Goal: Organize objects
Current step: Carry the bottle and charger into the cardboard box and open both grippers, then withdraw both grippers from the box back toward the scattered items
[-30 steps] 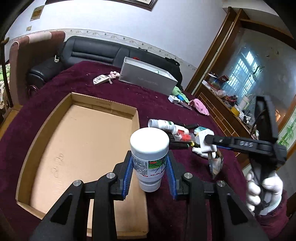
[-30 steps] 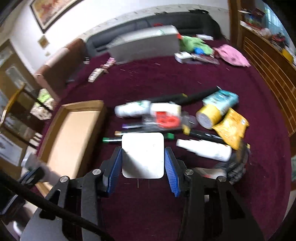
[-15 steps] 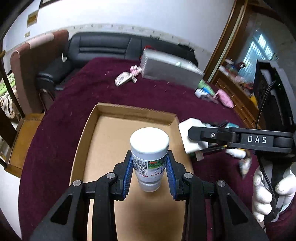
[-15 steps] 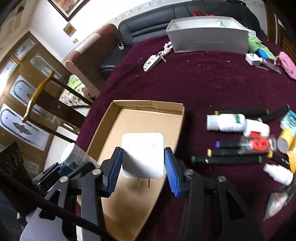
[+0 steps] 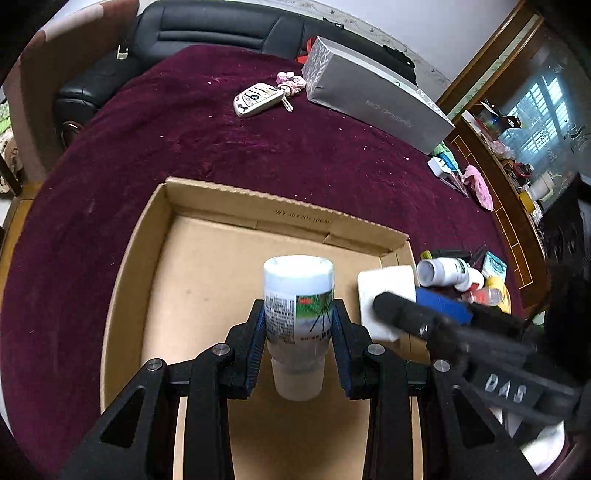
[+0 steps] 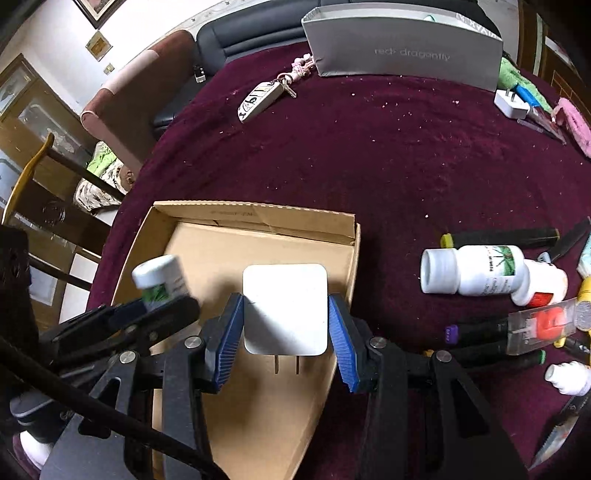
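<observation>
Both my grippers hold their loads over the cardboard box.

My left gripper [image 5: 297,334] is clamped on a white bottle [image 5: 297,295] with a green label, held upright above the floor of the cardboard box [image 5: 207,280]. My right gripper [image 6: 285,334] pinches a white charger [image 6: 285,308] between its blue pads [image 6: 341,343], prongs pointing down, over the right half of the same box, close to the bottle. Just right of the box, on the maroon cloth [image 6: 388,155], lie another white bottle [image 6: 476,271] on its side and several dark markers [image 6: 498,236]. Farther off rest a key fob [image 5: 258,99] with a pink charm, then a long grey carton [image 5: 373,99], with a black sofa [image 5: 221,26] behind.
</observation>
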Demonstrator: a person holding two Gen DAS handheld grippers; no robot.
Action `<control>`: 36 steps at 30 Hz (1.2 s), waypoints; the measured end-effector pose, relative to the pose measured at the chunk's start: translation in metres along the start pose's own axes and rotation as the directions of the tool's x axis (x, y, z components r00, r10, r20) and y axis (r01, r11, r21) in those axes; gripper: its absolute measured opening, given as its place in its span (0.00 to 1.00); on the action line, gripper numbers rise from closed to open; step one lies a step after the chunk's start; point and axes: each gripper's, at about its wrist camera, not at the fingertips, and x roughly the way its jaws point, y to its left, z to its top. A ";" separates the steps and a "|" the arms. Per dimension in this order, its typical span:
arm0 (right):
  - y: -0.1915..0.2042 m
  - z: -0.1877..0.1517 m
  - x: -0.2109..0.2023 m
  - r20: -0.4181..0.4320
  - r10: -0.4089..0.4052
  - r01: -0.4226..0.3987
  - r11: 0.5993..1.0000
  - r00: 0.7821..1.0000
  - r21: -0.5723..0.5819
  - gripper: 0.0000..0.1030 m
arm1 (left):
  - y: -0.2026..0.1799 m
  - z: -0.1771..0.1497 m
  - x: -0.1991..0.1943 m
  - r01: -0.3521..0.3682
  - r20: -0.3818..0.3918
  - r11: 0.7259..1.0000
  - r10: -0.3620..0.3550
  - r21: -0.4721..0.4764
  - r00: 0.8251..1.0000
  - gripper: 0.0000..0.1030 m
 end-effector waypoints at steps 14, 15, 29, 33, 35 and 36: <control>0.002 0.003 0.003 0.049 -0.034 0.035 0.999 0.998 -0.029 0.43 | 0.022 0.012 0.022 0.089 0.010 0.985 -0.089 -0.145 0.996 0.29; 0.002 0.003 0.003 0.052 -0.035 0.036 0.999 0.998 -0.029 0.43 | 0.023 0.012 0.022 0.097 0.013 0.983 -0.096 -0.153 0.995 0.29; -0.008 -0.003 -0.062 0.191 0.033 -0.030 0.999 0.981 -0.019 0.43 | 0.032 0.006 -0.010 0.159 0.072 0.948 -0.145 -0.277 0.987 0.45; -0.026 -0.019 -0.097 0.245 0.045 -0.045 0.999 0.968 -0.005 0.47 | 0.016 -0.006 -0.037 0.162 0.128 0.960 -0.136 -0.228 0.982 0.45; -0.039 -0.027 -0.112 0.268 0.042 -0.048 0.999 0.962 0.014 0.51 | 0.002 -0.012 -0.049 0.164 0.145 0.970 -0.139 -0.178 0.980 0.45; -0.045 -0.032 -0.119 0.279 0.038 -0.047 0.999 0.960 0.024 0.51 | -0.008 -0.016 -0.054 0.168 0.147 0.974 -0.146 -0.150 0.978 0.46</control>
